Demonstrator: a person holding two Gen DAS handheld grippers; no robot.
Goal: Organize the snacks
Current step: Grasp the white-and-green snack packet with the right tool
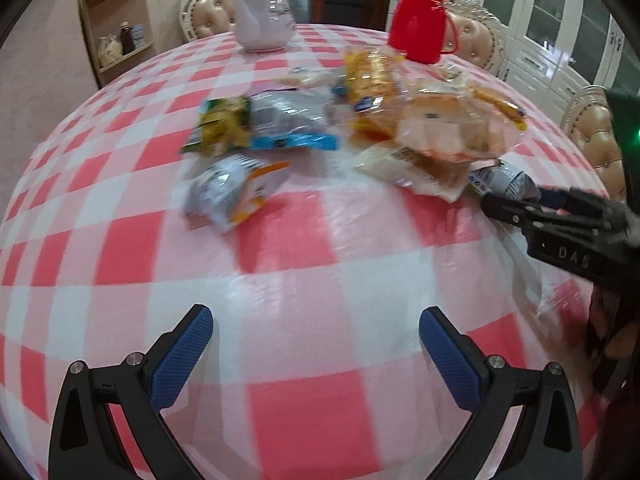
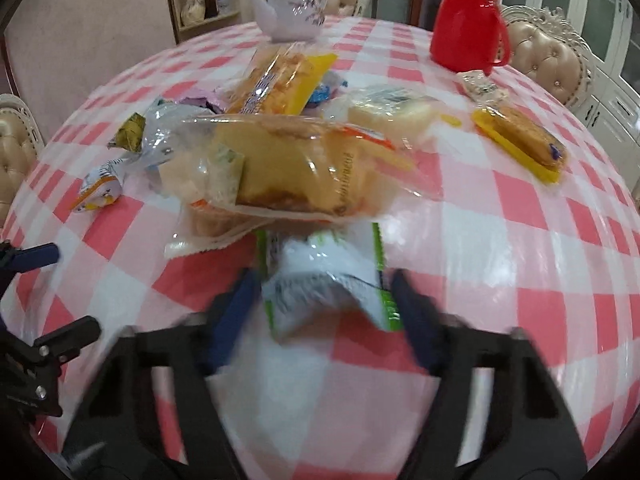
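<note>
Several snack packets lie in a loose heap mid-table: a large clear bag of bread (image 2: 288, 168) (image 1: 452, 124), a yellow cake pack (image 2: 280, 84) (image 1: 372, 88), a small white-orange packet (image 1: 236, 196) (image 2: 98, 186), a green-yellow packet (image 1: 222, 126). A white-green packet (image 2: 328, 280) sits between the fingers of my right gripper (image 2: 324, 304), which look closed against its sides; the view is blurred. The right gripper also shows in the left wrist view (image 1: 516, 208) at that packet (image 1: 500, 178). My left gripper (image 1: 316, 344) is open and empty above bare cloth, short of the heap.
The pink-checked tablecloth (image 1: 304, 280) covers a round table. A red jug (image 1: 424, 20) (image 2: 468, 20) and a white teapot (image 1: 264, 20) (image 2: 292, 8) stand at the far edge. A yellow biscuit pack (image 2: 524, 140) lies to the right. Chairs surround the table.
</note>
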